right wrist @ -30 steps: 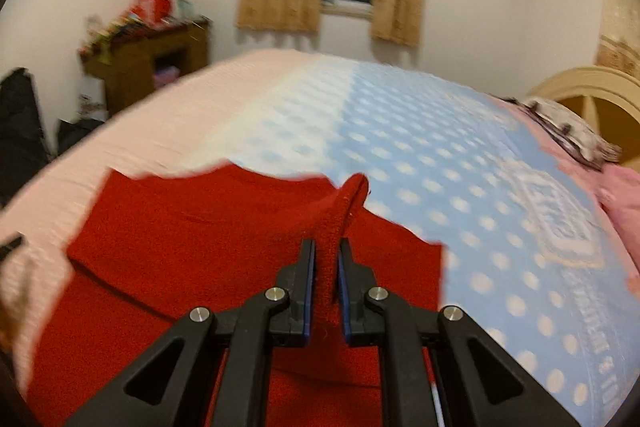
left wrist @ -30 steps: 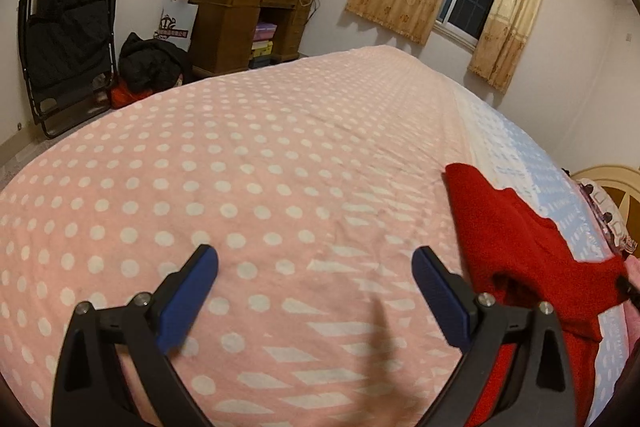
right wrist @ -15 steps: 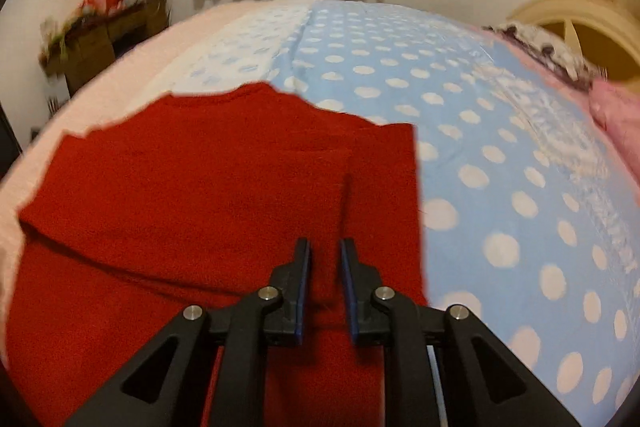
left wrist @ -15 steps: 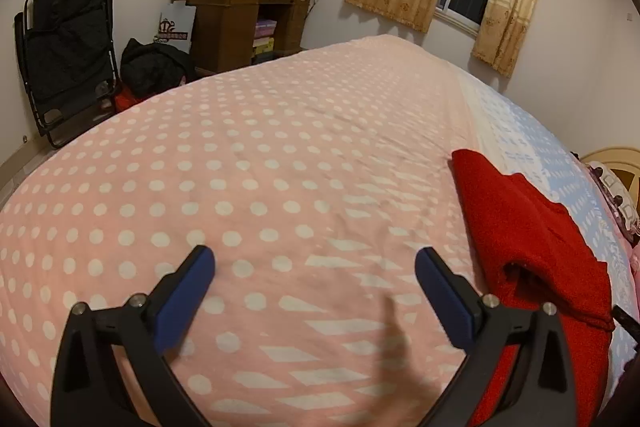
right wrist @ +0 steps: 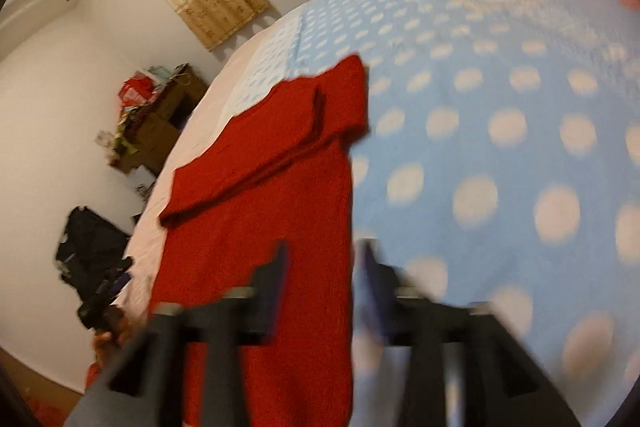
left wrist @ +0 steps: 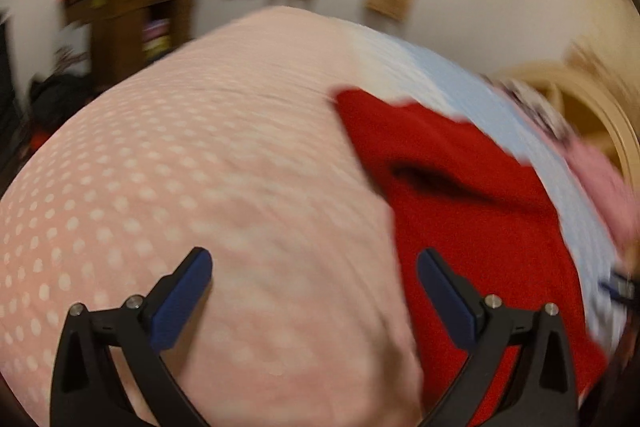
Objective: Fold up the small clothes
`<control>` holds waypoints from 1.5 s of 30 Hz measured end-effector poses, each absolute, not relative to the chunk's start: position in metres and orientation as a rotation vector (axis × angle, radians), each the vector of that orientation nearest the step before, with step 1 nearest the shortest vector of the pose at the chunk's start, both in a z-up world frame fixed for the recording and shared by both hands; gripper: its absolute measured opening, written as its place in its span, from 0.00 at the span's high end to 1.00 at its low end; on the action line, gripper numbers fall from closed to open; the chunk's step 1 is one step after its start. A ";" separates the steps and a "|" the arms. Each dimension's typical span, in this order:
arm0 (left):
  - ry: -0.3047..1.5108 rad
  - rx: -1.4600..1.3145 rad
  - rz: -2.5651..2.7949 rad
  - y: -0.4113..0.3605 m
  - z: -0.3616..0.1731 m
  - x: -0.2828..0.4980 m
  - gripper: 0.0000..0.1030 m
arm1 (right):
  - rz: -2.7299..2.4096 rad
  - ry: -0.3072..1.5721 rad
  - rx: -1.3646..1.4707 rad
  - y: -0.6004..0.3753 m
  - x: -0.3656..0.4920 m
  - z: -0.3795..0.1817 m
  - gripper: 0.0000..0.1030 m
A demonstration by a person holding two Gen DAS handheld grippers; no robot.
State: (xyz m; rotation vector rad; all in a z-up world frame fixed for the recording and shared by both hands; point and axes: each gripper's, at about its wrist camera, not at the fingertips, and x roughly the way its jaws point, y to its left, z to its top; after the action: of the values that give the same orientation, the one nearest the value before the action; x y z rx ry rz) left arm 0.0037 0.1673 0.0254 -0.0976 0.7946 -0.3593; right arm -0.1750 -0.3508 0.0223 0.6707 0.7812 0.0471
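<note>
A red garment (left wrist: 472,203) lies on the bed, its far part folded back over the rest. In the left wrist view it fills the right side; my left gripper (left wrist: 314,283) is open and empty above the pink spotted cover (left wrist: 180,187), its right finger over the garment's left edge. In the right wrist view the garment (right wrist: 276,195) runs from the centre to the lower left. My right gripper (right wrist: 320,275) is open and empty, straddling the garment's right edge. Both views are blurred.
The bed cover is pink on the left and blue with white spots (right wrist: 500,147) on the right. A wooden desk (left wrist: 132,23) with clutter stands by the far wall. Pink bedding (left wrist: 600,183) and a headboard (left wrist: 592,107) lie at the right.
My right gripper has let go of the red garment's folded part, opened, and tilted. My left gripper has swung right toward the garment.
</note>
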 end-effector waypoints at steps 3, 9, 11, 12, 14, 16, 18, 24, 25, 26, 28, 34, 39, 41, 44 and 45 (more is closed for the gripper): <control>0.817 -0.021 -0.460 0.154 0.028 -0.030 0.00 | 0.087 0.846 0.698 -0.341 -0.194 0.013 0.33; 0.895 0.019 -0.636 0.136 0.024 -0.080 0.00 | 0.128 0.974 0.410 -0.295 -0.216 0.009 0.34; 0.921 0.066 -0.645 0.127 0.016 -0.093 0.00 | 0.122 0.997 0.317 -0.281 -0.219 0.011 0.34; 0.938 0.073 -0.649 0.125 0.012 -0.096 0.01 | 0.126 1.010 0.292 -0.276 -0.220 0.012 0.34; 0.980 0.051 -0.669 0.125 0.006 -0.103 0.12 | 0.140 1.025 0.265 -0.268 -0.222 0.012 0.40; 1.004 0.030 -0.688 0.129 0.003 -0.109 0.13 | 0.144 1.040 0.244 -0.263 -0.224 0.008 0.56; 1.004 0.047 -0.709 0.128 0.001 -0.114 0.17 | 0.139 1.040 0.210 -0.259 -0.226 0.007 0.59; 1.006 0.066 -0.725 0.124 0.001 -0.121 0.46 | 0.146 1.066 0.150 -0.251 -0.225 0.004 0.82; 1.013 0.048 -0.724 0.125 0.002 -0.120 0.61 | 0.151 1.069 0.163 -0.251 -0.224 0.005 0.84; 1.023 0.025 -0.732 0.126 0.001 -0.118 0.78 | 0.156 1.069 0.180 -0.251 -0.224 0.005 0.86; 1.070 -0.047 -0.758 0.130 -0.002 -0.113 0.88 | 0.166 1.061 0.218 -0.254 -0.224 0.007 0.87; 1.031 -0.120 -0.785 0.134 0.028 -0.099 0.90 | 0.251 0.967 0.385 -0.271 -0.214 0.034 0.88; 0.979 -0.145 -0.787 0.120 0.070 -0.052 0.90 | 0.346 0.880 0.462 -0.281 -0.167 0.073 0.88; 0.980 -0.153 -0.779 0.114 0.078 -0.029 0.90 | 0.351 0.863 0.491 -0.287 -0.138 0.083 0.88; 0.964 -0.145 -0.736 0.102 0.082 0.009 0.90 | 0.347 0.860 0.594 -0.305 -0.089 0.080 0.88; 0.975 -0.159 -0.725 0.099 0.079 0.021 0.90 | 0.340 0.865 0.628 -0.311 -0.075 0.076 0.88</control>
State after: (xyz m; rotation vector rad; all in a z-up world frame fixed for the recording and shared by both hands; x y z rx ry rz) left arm 0.0214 0.0992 0.0790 -0.1589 0.9754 -0.7245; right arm -0.0747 -0.3109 0.0762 0.6279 0.8647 0.3403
